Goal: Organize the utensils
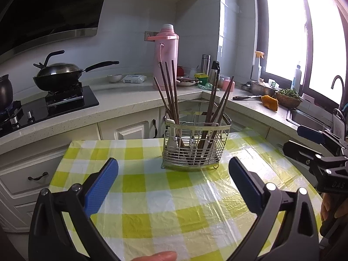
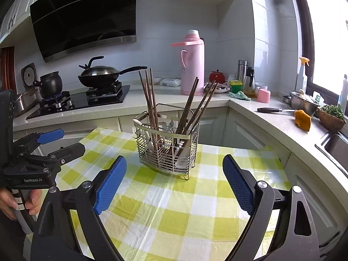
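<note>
The left gripper [image 1: 173,181] has its two blue pads spread wide, and nothing is between them. It hangs above the table with the green and white checked cloth [image 1: 152,195] and touches nothing. The right gripper [image 2: 174,179] is also wide open and empty, above the near part of the same cloth. In the right wrist view the left gripper shows at the left edge, with a hand [image 2: 15,202] around its handle.

The wire utensil basket [image 1: 195,145] stands on the far half of the table, in front of both grippers and apart from them. Brown chopsticks [image 1: 168,91] stand in its left compartment, nearly upright, and another bunch leans to the right in the right compartment. A white spoon [image 1: 171,139] rests low in the left side. How many pieces are inside, I cannot tell.

Behind the basket is the counter [image 1: 121,102], with a pink thermos [image 1: 166,56], a wok [image 1: 57,74] on the stove at the far left, and a knife [image 1: 245,97] and an orange cloth [image 1: 269,102] at the far right near the sink.

The cloth between the grippers and the basket is bare, so the way forward is open. The far edge of the table is just behind the basket, and its right edge is near the counter corner.
</note>
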